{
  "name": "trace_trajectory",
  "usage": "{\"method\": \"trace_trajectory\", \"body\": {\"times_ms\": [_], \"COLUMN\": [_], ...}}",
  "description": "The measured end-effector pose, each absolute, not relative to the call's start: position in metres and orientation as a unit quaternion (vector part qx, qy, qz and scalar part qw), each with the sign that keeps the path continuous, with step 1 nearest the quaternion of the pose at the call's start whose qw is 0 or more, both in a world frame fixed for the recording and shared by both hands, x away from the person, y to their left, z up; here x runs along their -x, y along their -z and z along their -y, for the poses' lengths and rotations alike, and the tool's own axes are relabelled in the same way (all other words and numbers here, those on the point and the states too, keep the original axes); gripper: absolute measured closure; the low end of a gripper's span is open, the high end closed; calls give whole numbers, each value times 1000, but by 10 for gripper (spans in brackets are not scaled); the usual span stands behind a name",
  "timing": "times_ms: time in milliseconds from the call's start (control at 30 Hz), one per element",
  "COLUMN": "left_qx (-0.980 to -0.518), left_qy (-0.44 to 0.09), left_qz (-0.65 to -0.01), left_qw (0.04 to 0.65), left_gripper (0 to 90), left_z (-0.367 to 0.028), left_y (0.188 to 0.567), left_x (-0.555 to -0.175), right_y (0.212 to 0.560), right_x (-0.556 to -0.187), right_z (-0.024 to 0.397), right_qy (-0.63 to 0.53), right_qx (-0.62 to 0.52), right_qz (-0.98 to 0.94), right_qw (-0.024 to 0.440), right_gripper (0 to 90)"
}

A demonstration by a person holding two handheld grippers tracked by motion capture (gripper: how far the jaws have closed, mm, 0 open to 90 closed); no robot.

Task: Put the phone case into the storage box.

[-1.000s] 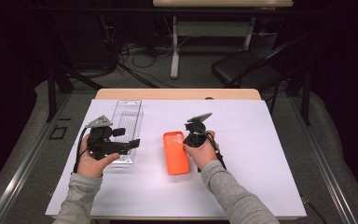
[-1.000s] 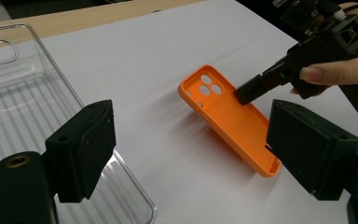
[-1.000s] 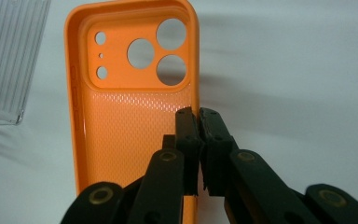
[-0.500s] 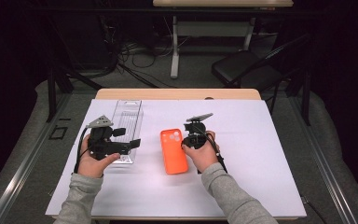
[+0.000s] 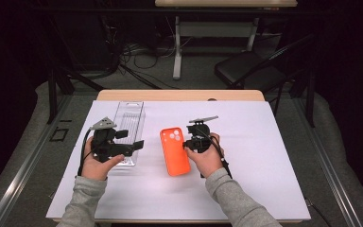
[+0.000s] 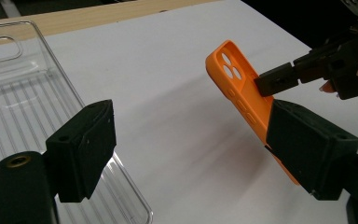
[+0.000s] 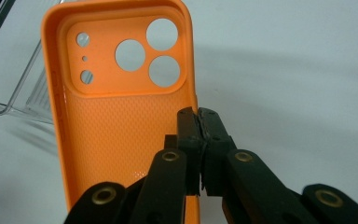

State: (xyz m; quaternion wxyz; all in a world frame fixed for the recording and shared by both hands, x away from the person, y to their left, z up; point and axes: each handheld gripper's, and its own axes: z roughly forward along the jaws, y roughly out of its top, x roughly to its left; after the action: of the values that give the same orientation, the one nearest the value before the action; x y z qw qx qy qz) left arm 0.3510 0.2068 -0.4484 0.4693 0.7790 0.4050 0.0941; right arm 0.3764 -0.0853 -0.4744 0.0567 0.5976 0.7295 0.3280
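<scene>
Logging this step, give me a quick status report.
Right gripper shut on orange phone case edge. Left gripper open beside clear tray. Nothing in the way.

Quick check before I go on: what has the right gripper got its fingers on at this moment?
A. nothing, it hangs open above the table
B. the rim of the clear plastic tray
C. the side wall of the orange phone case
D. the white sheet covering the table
C: in the right gripper view the right gripper has its fingers pinched on the side wall of the orange phone case, which the left gripper view shows tilted up off the white sheet.
</scene>
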Motion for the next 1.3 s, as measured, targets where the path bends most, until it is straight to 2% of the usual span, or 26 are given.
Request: {"method": "trace_trajectory", "body": {"times_ms": [400, 1300], "left_qx": [-780, -776], "left_qy": [-91, -86], "left_qz": [-404, -403], "left_qw": [470, 478], "left_gripper": [163, 181], "left_z": [-202, -183], "left_y": [450, 455], "left_x": [-351, -348], "right_y": [477, 475], "right_x": [-376, -364], "right_z": [85, 92], "right_qy": [-335, -404], "right_qx": [-600, -575], "right_qz": [-724, -698], "right_qw": [64, 135], "right_gripper": [889, 891]}}
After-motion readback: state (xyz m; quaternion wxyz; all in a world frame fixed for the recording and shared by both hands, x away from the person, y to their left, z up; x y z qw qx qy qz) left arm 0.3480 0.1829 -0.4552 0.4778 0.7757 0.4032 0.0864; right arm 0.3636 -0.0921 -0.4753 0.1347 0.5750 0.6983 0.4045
